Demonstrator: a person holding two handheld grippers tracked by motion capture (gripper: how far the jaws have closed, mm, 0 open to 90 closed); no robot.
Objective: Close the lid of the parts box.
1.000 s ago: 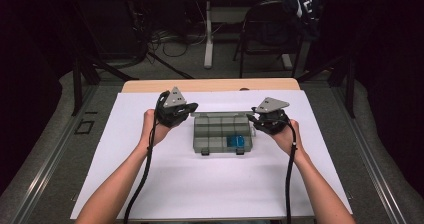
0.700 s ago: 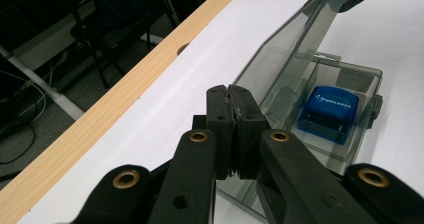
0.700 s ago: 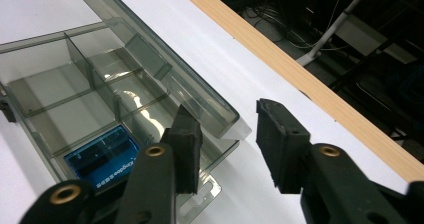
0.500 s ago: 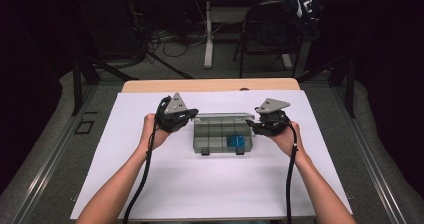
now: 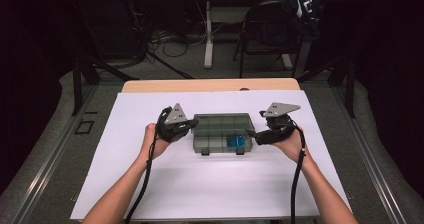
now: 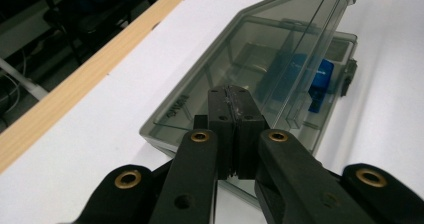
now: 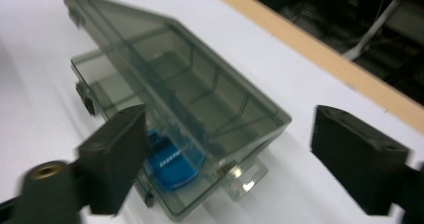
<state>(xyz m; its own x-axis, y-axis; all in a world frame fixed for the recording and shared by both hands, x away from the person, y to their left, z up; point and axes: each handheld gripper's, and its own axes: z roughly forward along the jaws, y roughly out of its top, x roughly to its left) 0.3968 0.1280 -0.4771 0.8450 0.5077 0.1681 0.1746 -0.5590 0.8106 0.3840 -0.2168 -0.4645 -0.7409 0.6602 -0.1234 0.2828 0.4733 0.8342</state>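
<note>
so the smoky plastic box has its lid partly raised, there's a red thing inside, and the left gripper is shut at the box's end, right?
One thing is off: the thing inside is blue, not red, as the right gripper view shows. The rest holds: the plastic box has its lid partly raised, and the left gripper is shut at the box's end.

A smoky grey see-through box (image 5: pixel 220 132) with a blue item (image 5: pixel 236 141) inside sits on a white sheet (image 5: pixel 210 184) over a light wood counter (image 5: pixel 210 85), flanked by black claws.

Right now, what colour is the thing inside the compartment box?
Blue, seen through the smoky translucent grey compartment box. The blue item shows best in the right gripper view.
</note>
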